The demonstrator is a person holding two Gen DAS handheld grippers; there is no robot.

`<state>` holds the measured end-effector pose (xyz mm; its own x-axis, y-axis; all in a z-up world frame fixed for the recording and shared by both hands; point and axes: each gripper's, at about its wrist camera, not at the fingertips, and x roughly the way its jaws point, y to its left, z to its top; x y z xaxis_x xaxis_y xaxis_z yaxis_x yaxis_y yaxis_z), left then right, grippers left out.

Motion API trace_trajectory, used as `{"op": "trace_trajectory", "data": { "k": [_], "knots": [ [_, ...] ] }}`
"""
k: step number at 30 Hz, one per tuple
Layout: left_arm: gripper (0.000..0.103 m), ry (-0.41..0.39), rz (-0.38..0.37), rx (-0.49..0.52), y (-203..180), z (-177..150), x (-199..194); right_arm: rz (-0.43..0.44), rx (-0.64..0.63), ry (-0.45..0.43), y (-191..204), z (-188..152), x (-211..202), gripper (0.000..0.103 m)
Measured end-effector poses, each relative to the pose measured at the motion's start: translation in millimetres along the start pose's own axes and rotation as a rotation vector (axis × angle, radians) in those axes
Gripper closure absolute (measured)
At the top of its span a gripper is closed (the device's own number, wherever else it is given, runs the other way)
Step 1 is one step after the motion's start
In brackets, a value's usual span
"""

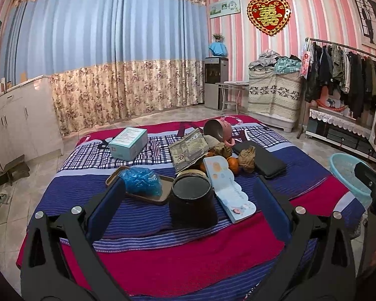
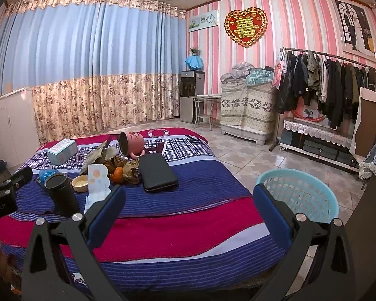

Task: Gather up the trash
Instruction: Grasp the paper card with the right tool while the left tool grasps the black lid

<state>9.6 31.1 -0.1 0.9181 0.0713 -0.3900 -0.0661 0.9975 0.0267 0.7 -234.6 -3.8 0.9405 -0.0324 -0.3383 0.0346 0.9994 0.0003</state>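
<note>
**Both tongs wide and empty over the bed; soft, light trash ahead**

Left tongs: spread wide, nothing between the blue pads, hovering above the near edge of the striped red-and-blue bed cover. Right tongs: likewise fully spread and empty, poised over the bed's near right corner, just beside the pale blue plastic lattice basket standing on the tiled floor.

Straight ahead of the left tongs: a dark cylindrical cup, upright, with a white illustrated card leaning beside it. Left of the cup, a crumpled blue plastic bag lying on a brown rectangular tray. Further back, two crumpled brown paper wads beside a few small oranges, touching a black flat case. Behind those, a folded printed paper, a tipped pink mug and a pale blue cardboard box.

Likely trash: the blue bag and the brown wads. Probably very light, soft and compressible, no risk of breakage. Bag film likely slippery and springy; best pinched deep through the bunched middle, not at a loose edge, to avoid slipping free or dragging the tray. Paper wads stiffer, with better grip; best taken across the widest crumple, clear of the oranges, which could roll. Firm full closure advisable, given little resistance.
</note>
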Motion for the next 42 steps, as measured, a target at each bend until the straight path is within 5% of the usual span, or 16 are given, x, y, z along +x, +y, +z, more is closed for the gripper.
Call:
{"op": "trace_trajectory", "data": {
  "k": [11,19,24,28,42],
  "knots": [
    [0.005,0.012,0.002,0.002,6.3,-3.9,3.1,0.047,0.029,0.000,-5.7,0.0,5.6,0.004],
    [0.005,0.030,0.077,-0.037,43.6,-5.4,11.9,0.013,-0.032,0.030,10.1,1.9,17.0,0.004],
    [0.005,0.038,0.125,-0.097,75.9,-3.4,21.3,0.098,-0.011,0.031,18.6,12.6,23.1,0.004],
    [0.005,0.062,0.111,-0.127,87.2,-4.0,31.1,0.068,-0.003,0.042,21.9,17.0,33.0,0.004],
    [0.005,0.149,-0.042,-0.009,6.4,-18.9,85.4,-0.010,0.042,0.147,-6.6,0.9,60.1,0.004]
  ]
}}
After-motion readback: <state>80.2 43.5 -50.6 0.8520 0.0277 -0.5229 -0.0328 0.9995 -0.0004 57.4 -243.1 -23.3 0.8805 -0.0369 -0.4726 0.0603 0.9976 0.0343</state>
